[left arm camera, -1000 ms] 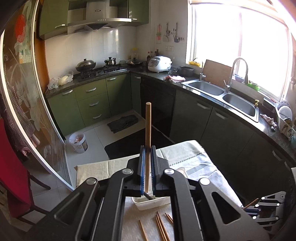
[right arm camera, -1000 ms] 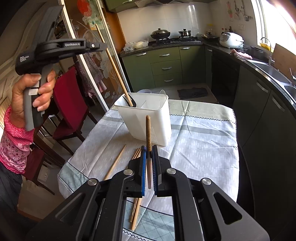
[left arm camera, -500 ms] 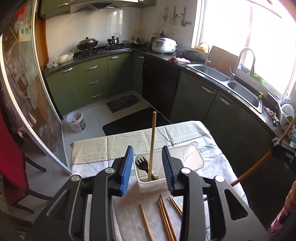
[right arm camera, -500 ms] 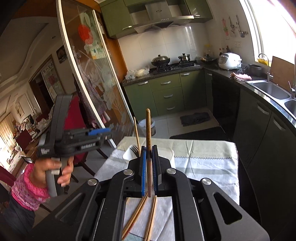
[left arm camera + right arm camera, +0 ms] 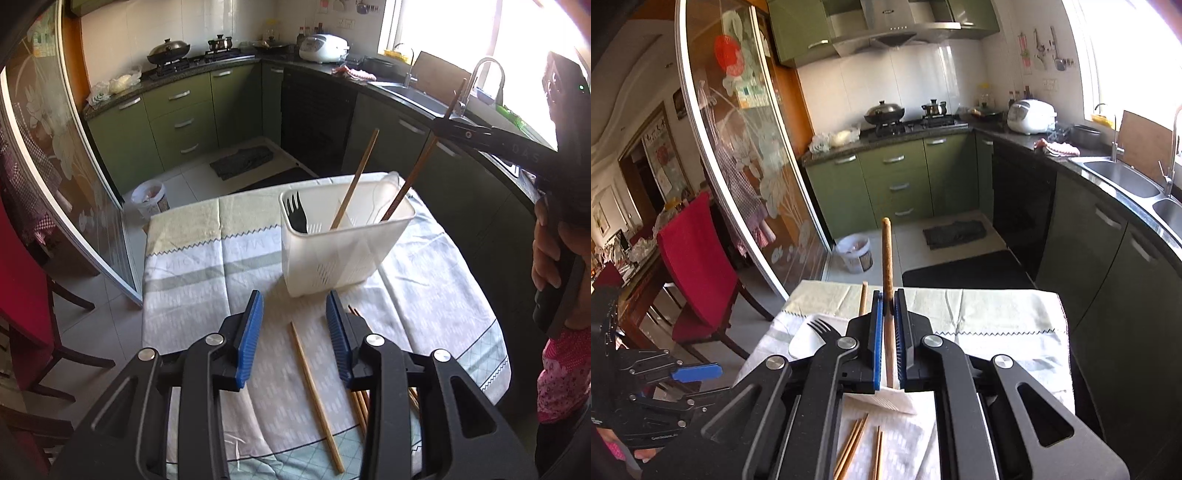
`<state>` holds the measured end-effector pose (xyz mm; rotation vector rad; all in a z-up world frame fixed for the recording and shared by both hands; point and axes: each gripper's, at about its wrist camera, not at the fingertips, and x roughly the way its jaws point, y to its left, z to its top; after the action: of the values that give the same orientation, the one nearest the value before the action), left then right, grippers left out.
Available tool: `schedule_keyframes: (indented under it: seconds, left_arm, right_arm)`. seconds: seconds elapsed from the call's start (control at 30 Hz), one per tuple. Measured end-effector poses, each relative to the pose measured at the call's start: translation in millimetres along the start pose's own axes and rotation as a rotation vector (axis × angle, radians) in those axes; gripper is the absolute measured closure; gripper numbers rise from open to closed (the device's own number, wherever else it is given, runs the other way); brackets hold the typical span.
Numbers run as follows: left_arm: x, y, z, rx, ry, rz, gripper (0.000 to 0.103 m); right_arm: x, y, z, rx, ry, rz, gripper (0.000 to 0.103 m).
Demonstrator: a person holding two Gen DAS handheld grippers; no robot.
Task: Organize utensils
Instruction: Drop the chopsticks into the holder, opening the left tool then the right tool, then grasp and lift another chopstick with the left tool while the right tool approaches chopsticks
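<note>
My left gripper hangs open over the tablecloth, with nothing pressed between its blue pads. Below it lies a loose chopstick, and several more lie beside the right finger. Beyond stands the white utensil holder, which holds a black fork and a leaning light chopstick. My right gripper is shut on a darker chopstick. In the left wrist view that right gripper reaches in from the upper right, and the lower end of its chopstick dips into the holder's right side.
The table is small and covered by a cloth, with its edges close on all sides. A red chair and a glass sliding door stand to the left. A small bin sits on the floor beyond the table. The person's hand is at the right.
My left gripper opened and let go of its chopstick, which now leans in the holder, then drew back and sank toward the loose chopsticks. My right gripper carried its chopstick over to the holder.
</note>
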<state>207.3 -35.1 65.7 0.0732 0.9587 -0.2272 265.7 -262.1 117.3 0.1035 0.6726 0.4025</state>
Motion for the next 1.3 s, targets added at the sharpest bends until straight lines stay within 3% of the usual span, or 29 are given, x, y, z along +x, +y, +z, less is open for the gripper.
schedule_keyframes:
  seconds: [0.13,0.23,0.43,0.57,0.73,0.83,0.97,1.1,1.3]
  left_arm:
    - [18.9,-3.6,-13.5,0.003,0.074,-0.003,0.069]
    - [34.8,-8.9,-23.2,0.015,0.121,0.007,0.067]
    - [81.1,-20.1,-43.2,0.012,0.264,-0.011,0.066]
    - [111.7,-23.3,-54.2,-0.014,0.353,-0.009,0.066]
    - [134.7,-26.1,-59.4,-0.008,0.395,0.047,0.066]
    - [146.5,-26.1,-62.3,-0.022,0.427,0.057,0.066]
    - [158.1,-27.2,-64.8,-0.031,0.448,0.078,0.066]
    - [168.7,-23.7,-68.0,-0.053,0.466,0.088,0.069]
    - [175.2,-21.0,-71.2,-0.072,0.459,0.090,0.086]
  right_arm:
    - [18.0,1.0,-11.7,-0.022,0.052,-0.006,0.095]
    - [13.1,0.1,-16.7,-0.020,0.041,-0.001,0.090]
    - [-39.3,-15.1,-38.6,0.018,-0.027,0.064,0.085]
    - [-64.3,-25.1,-73.8,0.021,-0.013,0.103,0.085]
    - [-76.9,-42.5,-131.0,0.070,0.042,0.132,0.085]
    - [-78.3,-55.1,-163.2,0.120,0.066,0.139,0.074]
    - [-77.1,-66.2,-195.6,0.173,0.081,0.136,0.074]
    - [-76.2,-71.4,-213.5,0.191,0.097,0.128,0.074]
    - [-74.7,-77.0,-214.4,0.201,0.109,0.123,0.070]
